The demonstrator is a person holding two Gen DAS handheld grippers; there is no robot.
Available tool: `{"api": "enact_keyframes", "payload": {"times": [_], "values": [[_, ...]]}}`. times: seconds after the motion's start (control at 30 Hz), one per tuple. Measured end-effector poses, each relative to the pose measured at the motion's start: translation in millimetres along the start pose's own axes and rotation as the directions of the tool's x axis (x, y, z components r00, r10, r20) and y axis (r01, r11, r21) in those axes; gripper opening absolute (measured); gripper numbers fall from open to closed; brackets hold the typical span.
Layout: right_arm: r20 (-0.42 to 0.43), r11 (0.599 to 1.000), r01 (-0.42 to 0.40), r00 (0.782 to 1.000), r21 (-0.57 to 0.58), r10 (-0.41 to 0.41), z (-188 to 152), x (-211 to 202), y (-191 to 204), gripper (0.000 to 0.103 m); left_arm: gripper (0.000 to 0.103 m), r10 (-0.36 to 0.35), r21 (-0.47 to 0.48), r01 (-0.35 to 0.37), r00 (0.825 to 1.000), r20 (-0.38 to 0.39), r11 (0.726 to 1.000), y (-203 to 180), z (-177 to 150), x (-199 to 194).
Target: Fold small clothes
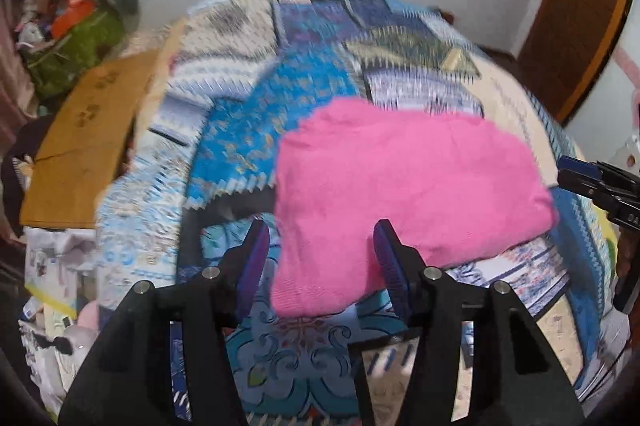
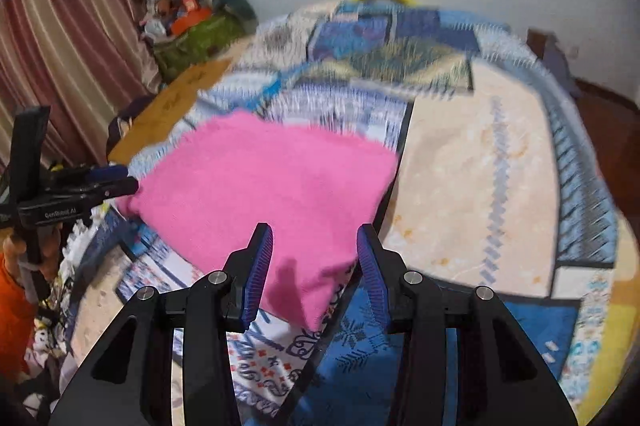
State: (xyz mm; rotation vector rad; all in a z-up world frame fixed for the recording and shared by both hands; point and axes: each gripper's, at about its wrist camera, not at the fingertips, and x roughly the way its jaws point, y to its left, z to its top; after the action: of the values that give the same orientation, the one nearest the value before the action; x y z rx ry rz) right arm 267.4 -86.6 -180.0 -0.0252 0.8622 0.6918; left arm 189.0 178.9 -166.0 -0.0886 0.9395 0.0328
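A pink garment lies folded flat on the patchwork bedspread; it also shows in the right wrist view. My left gripper is open, its fingers either side of the garment's near left corner, holding nothing. My right gripper is open, its fingers either side of the garment's near right corner, holding nothing. Each gripper shows at the other view's edge: the right one and the left one.
A cardboard sheet lies at the bed's left side. A heap of bags and clothes stands in the back left corner. A curtain hangs at left. A wooden door is at right.
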Motion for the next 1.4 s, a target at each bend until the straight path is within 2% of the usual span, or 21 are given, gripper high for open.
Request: {"api": "enact_keyframes", "payload": {"times": [0.1,0.27,0.4,0.63,0.7,0.8,0.87,0.97,1.03,1.13,1.4], "values": [[0.088,0.999,0.006,0.996,-0.032,-0.003,11,-31,14,0.040,0.055,-0.010,-0.021,0.012,0.996,0.088,1.000,-5,7,-38],[0.241,0.993,0.025,0.971,-0.111,0.003,23,-87,49,0.040,0.055,-0.016,-0.008,0.018,0.963,0.269,1.000,-31,16,-111],[0.341,0.989,0.016,0.940,-0.150,0.036,25,-127,71,0.040,0.055,-0.048,0.014,0.046,0.923,0.381,0.999,-56,12,-166],[0.491,0.978,0.013,0.866,-0.206,0.092,7,-188,111,0.041,0.055,-0.066,0.063,0.037,0.831,0.552,0.997,-99,-24,-243],[0.510,0.979,0.001,0.854,-0.203,0.105,1,-196,117,0.050,0.058,-0.059,0.063,0.027,0.810,0.583,0.998,-106,-34,-257],[0.543,0.981,0.008,0.834,-0.192,0.099,-10,-205,124,0.066,0.070,-0.039,0.048,0.012,0.784,0.620,0.999,-113,-48,-270],[0.564,0.983,0.035,0.823,-0.180,0.074,-17,-209,129,0.076,0.078,-0.033,0.041,0.009,0.776,0.630,0.999,-116,-55,-274],[0.578,0.984,0.067,0.815,-0.164,0.041,-21,-209,133,0.085,0.090,-0.021,0.028,0.004,0.770,0.637,1.000,-118,-62,-277],[0.578,0.985,0.073,0.815,-0.154,0.030,-22,-208,132,0.086,0.094,-0.016,0.023,0.002,0.767,0.642,1.000,-119,-66,-278],[0.585,0.986,0.097,0.811,-0.137,0.001,-24,-209,133,0.096,0.097,-0.015,0.019,0.004,0.766,0.642,1.000,-119,-68,-279],[0.592,0.986,0.099,0.806,-0.136,0.000,-30,-215,133,0.097,0.103,0.009,-0.009,-0.004,0.745,0.667,1.000,-120,-76,-283]]}}
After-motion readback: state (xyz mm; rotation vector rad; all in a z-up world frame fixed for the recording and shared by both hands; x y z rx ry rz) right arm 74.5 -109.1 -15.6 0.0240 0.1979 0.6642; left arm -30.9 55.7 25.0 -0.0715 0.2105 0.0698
